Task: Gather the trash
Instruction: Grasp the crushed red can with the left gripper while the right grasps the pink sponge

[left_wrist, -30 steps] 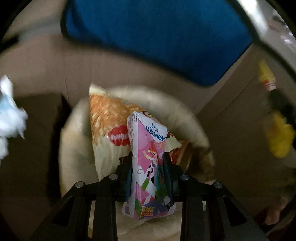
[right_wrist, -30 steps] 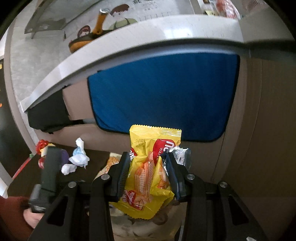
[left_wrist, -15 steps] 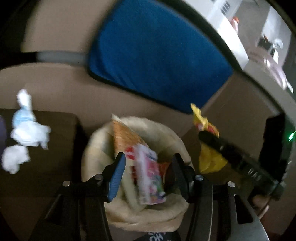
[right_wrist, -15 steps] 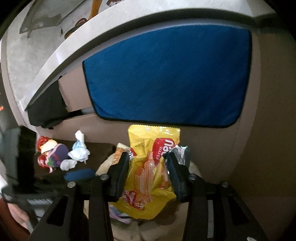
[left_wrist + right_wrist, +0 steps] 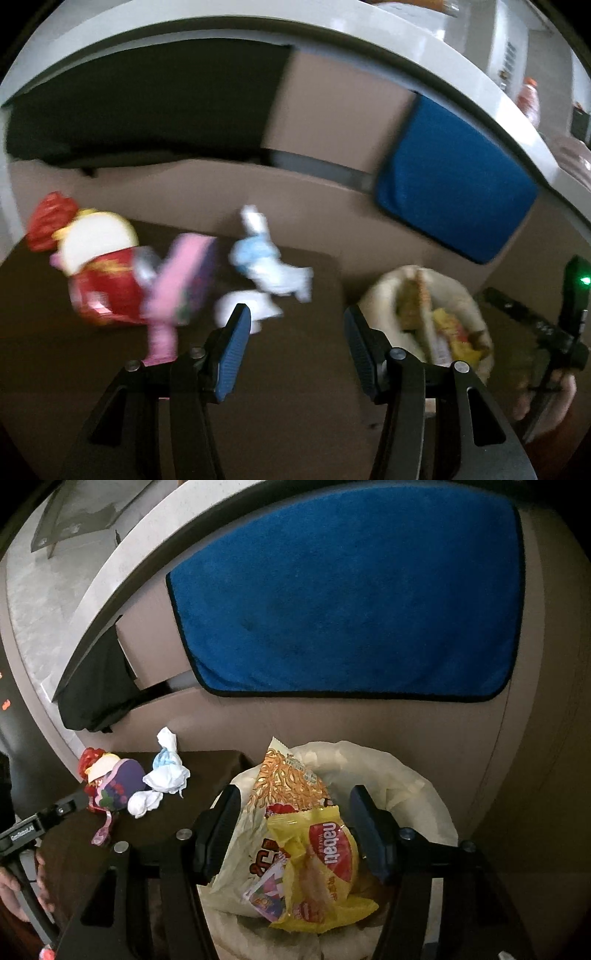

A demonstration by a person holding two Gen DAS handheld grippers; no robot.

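My left gripper (image 5: 295,325) is open and empty above the dark brown table (image 5: 303,406), facing crumpled white and blue tissues (image 5: 269,269), a pink wrapper (image 5: 177,291) and a red and white packet (image 5: 99,280). My right gripper (image 5: 295,812) hangs over the bin with the cream liner (image 5: 406,786), its jaws opening. The yellow wafer packet (image 5: 317,867) lies loose in the bin between the fingers, which do not press on it. Beside it lie an orange noodle packet (image 5: 288,779) and a pink tissue pack (image 5: 266,890).
A blue towel (image 5: 351,602) hangs on the beige cabinet front behind the bin, under a pale counter edge (image 5: 332,33). The bin (image 5: 384,291) stands right of the table. A hand (image 5: 11,890) holds the left gripper's handle at the left.
The left gripper let the pink tissue pack fall into the bin, then swung left over the table. The right gripper's jaws spread and the yellow wafer packet dropped into the bin.
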